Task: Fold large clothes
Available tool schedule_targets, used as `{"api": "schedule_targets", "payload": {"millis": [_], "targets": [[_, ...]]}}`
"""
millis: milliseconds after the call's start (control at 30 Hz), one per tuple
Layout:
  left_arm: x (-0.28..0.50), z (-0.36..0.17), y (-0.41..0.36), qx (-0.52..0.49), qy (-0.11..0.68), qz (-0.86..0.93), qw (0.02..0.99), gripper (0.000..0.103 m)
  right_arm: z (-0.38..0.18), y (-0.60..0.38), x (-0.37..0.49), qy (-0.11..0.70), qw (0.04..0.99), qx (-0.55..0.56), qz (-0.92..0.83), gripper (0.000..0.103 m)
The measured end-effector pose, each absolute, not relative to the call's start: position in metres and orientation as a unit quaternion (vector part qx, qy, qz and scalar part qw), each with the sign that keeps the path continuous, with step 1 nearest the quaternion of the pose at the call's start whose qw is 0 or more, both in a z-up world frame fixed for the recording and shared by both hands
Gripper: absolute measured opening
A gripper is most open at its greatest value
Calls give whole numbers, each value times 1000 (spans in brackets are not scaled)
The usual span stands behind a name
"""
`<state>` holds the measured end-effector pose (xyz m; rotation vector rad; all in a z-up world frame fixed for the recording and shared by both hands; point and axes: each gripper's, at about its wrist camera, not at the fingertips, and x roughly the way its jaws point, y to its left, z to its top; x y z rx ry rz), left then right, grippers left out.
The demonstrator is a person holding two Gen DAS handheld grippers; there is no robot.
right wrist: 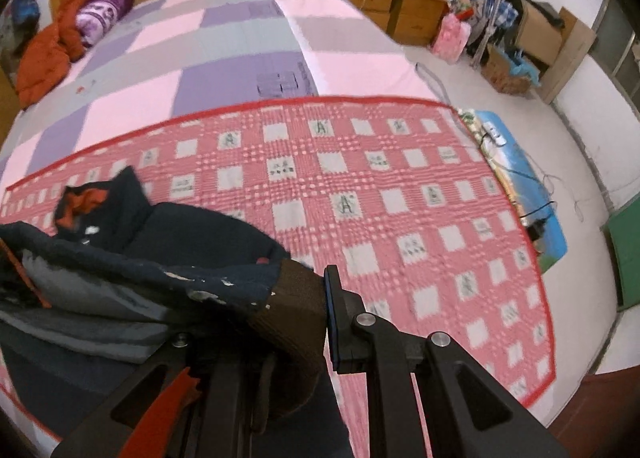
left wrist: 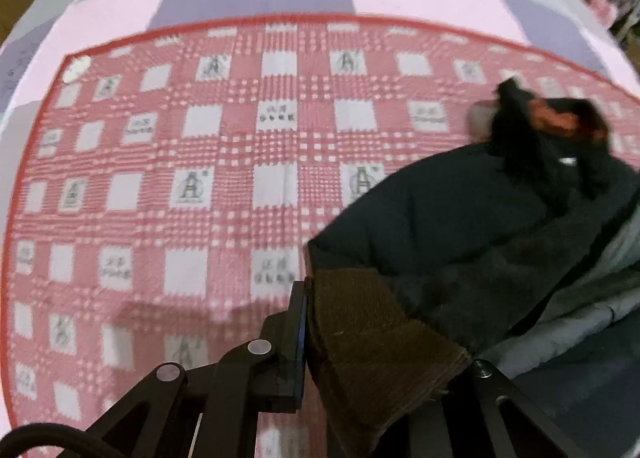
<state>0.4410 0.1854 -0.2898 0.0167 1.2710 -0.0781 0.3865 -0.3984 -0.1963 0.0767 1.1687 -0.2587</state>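
Both grippers' jaws pinch the dark jacket's (left wrist: 460,218) brown cuffs above the red checked blanket (right wrist: 400,194).

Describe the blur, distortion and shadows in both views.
Left wrist view: motion blur smears the red checked blanket and dark jacket; fisheye bows the blanket's edge; a soft shadow lies ahead of the left gripper. Right wrist view: sharper, though the blanket is mildly blurred; dark vignette in the corners; the right gripper clamps a brown cuff.

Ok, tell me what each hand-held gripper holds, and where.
Both grip the dark jacket by its brown ribbed cuffs: left hand-held gripper, right hand-held gripper.
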Motion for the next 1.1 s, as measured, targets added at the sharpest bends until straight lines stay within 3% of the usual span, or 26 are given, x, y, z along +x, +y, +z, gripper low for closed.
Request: {"api": "schedule_targets", "payload": {"millis": [233, 500, 600, 633, 733, 767, 800, 867, 967, 1100], "targets": [[464, -357, 173, 11, 625, -7, 781, 19, -275, -403, 421, 588, 800, 33, -117, 14], [470, -369, 168, 21, 640, -6, 768, 23, -303, -395, 440, 610, 784, -3, -113, 15], [465, -354, 165, 59, 631, -17, 773, 35, -300, -392, 440, 611, 784, -30, -103, 17], [462, -348, 165, 73, 626, -25, 776, 44, -295, -389, 438, 610, 786, -46, -92, 18], [457, -319, 170, 84, 602, -57, 792, 80, -274, -387, 431, 596, 796, -78, -68, 35], [459, -304, 177, 48, 594, -78, 799, 86, -264, -389, 429, 590, 802, -75, -55, 48], [462, -294, 184, 15, 588, -91, 804, 87, -256, -391, 429, 586, 806, -70, -49, 69], [467, -263, 197, -64, 555, -104, 823, 90, -234, -394, 432, 572, 819, -48, -25, 86], [463, -233, 199, -112, 516, -96, 844, 91, -192, -390, 431, 522, 852, -21, -15, 86], [425, -210, 174, -65, 478, -83, 872, 91, -147, -372, 398, 445, 896, 9, -1, 86]]}}
